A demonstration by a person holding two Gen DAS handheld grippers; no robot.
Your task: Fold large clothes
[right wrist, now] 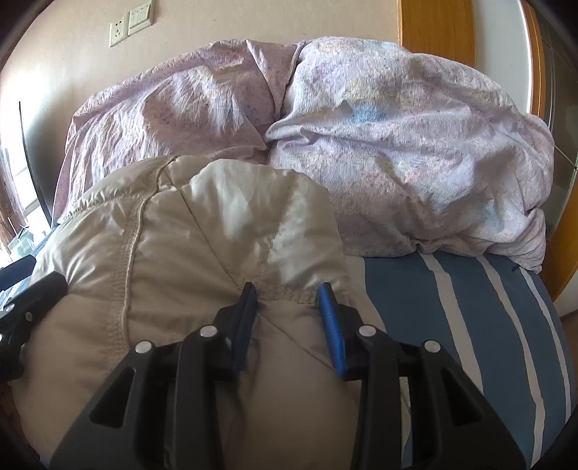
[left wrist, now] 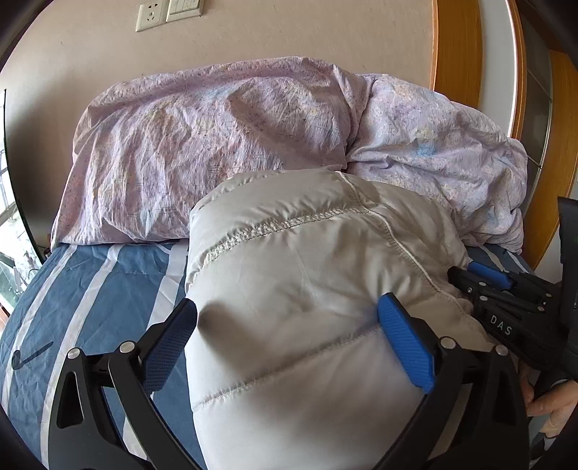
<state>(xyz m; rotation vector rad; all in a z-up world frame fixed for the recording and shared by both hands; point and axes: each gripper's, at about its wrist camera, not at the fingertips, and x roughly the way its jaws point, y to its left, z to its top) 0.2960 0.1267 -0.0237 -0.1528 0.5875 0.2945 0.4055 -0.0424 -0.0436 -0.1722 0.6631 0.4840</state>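
A puffy off-white down jacket (left wrist: pixel 307 253) lies bundled on the striped bed sheet (left wrist: pixel 90 289). My left gripper (left wrist: pixel 289 336) stands wide open astride the jacket's bulk, a blue pad on each side and neither squeezing it. In the right wrist view the same jacket (right wrist: pixel 180 235) fills the lower left. My right gripper (right wrist: pixel 289 318) is shut on a bunched fold of it near a seam. That right gripper (left wrist: pixel 466 285) also shows at the jacket's right edge in the left wrist view. The jacket's underside is hidden.
A crumpled lilac duvet (left wrist: pixel 216 137) is piled against the wall just behind the jacket. Blue-and-white sheet (right wrist: pixel 451 307) lies bare to the right. A wooden frame (left wrist: pixel 455 43) stands at the far right, wall sockets (left wrist: pixel 150 16) above. A person's hand (left wrist: pixel 552 405) holds the right gripper.
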